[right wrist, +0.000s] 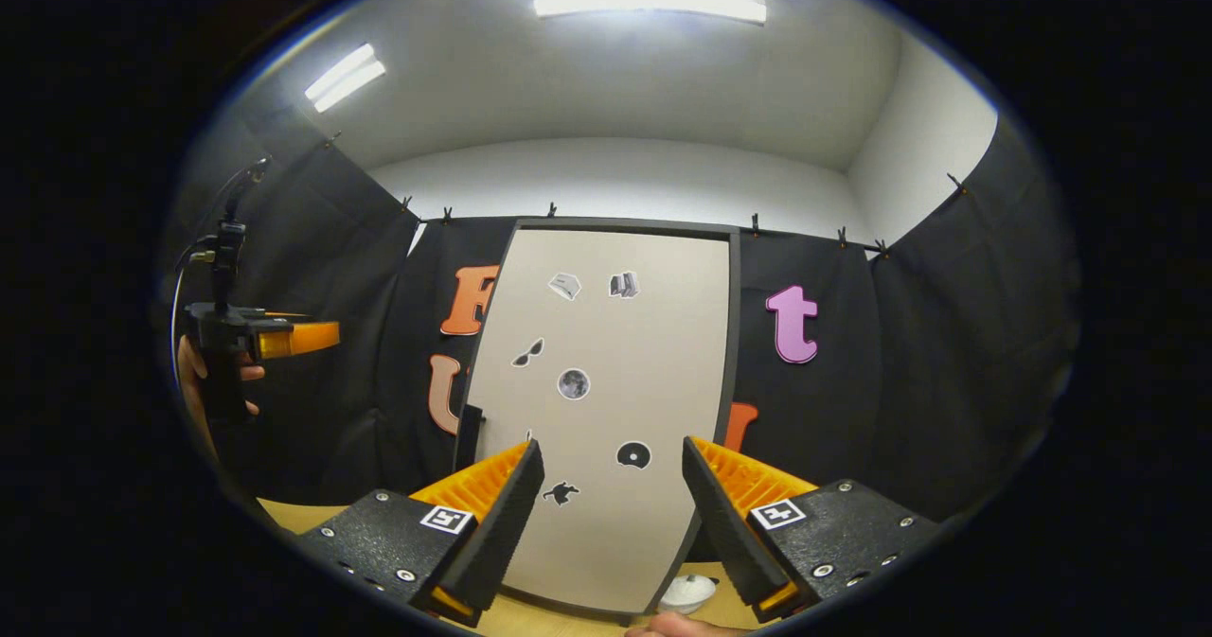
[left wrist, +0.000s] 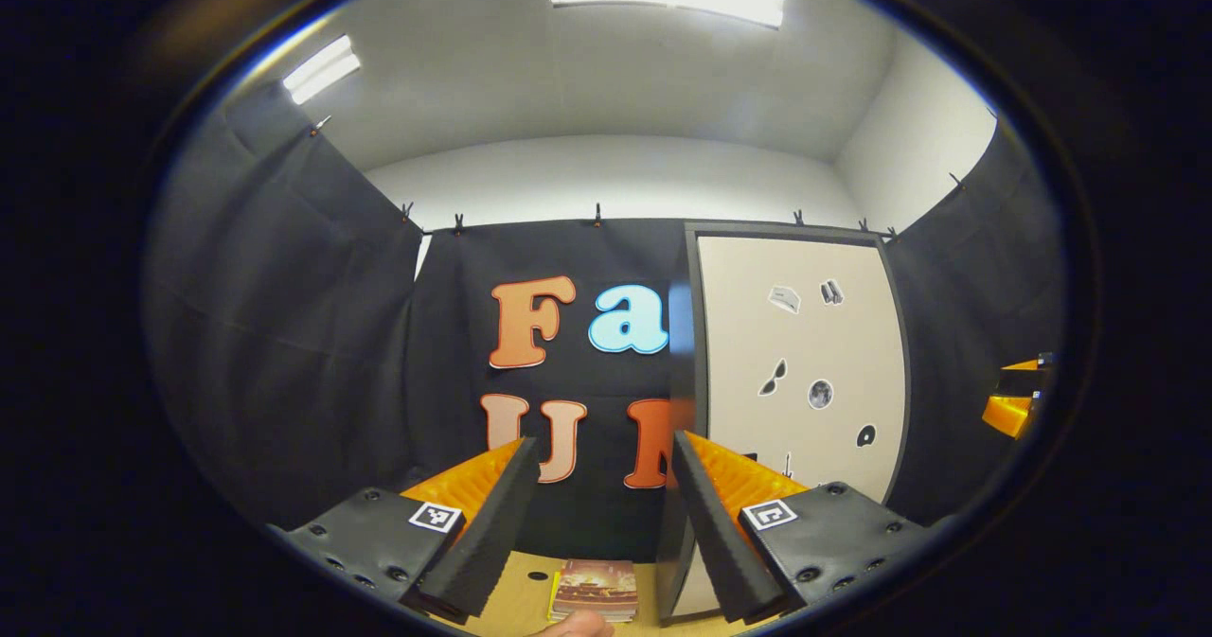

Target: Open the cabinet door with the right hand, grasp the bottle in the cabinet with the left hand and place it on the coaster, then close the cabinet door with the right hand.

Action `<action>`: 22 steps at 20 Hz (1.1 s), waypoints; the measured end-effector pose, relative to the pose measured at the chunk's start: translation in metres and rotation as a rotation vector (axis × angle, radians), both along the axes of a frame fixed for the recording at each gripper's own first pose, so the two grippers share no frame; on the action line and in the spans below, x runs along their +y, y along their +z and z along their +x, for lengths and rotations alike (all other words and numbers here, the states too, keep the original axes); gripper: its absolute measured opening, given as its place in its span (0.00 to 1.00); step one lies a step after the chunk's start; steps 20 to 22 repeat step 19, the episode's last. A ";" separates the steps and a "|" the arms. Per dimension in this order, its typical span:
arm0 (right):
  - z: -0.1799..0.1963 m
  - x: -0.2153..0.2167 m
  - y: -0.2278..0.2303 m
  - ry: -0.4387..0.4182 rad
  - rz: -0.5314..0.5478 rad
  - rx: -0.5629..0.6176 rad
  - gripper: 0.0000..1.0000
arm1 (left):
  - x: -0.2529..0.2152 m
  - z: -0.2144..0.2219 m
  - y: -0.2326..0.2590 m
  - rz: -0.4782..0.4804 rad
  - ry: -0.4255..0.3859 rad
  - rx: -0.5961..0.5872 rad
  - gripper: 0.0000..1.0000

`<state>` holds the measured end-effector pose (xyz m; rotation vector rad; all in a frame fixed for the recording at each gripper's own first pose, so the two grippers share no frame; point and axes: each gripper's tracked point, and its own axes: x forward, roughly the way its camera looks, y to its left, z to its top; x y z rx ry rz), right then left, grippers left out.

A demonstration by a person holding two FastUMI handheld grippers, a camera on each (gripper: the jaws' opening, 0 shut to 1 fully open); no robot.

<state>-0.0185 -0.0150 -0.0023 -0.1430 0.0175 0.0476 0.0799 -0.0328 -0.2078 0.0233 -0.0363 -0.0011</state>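
Observation:
The cabinet (right wrist: 606, 410) stands upright against the back cloth, its beige door shut and dotted with small stickers. A dark handle (right wrist: 471, 426) sticks out at the door's left edge. My right gripper (right wrist: 612, 443) is open and faces the door from a short way off. My left gripper (left wrist: 603, 440) is open too, aimed just left of the cabinet (left wrist: 795, 372). Below it a square coaster with a picture (left wrist: 595, 588) lies on the wooden table (left wrist: 525, 599). The shut door hides the cabinet's inside.
A hand holds the left gripper (right wrist: 284, 338) at the far left of the right gripper view. The right gripper (left wrist: 1018, 396) shows at the far right edge of the left gripper view. A small white lidded dish (right wrist: 688, 592) sits by the cabinet's foot.

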 end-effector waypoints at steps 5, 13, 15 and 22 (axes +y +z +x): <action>0.008 0.019 0.000 0.020 0.033 -0.019 0.94 | 0.013 0.001 0.003 0.030 0.042 -0.015 0.92; 0.013 0.027 0.011 0.025 0.033 -0.037 0.94 | 0.019 0.008 0.009 0.070 0.047 -0.053 0.89; 0.012 0.028 0.014 0.026 0.030 -0.043 0.94 | 0.021 0.007 0.008 0.074 0.050 -0.053 0.89; 0.012 0.029 0.018 0.033 0.039 -0.049 0.94 | 0.024 0.007 0.007 0.085 0.059 -0.051 0.95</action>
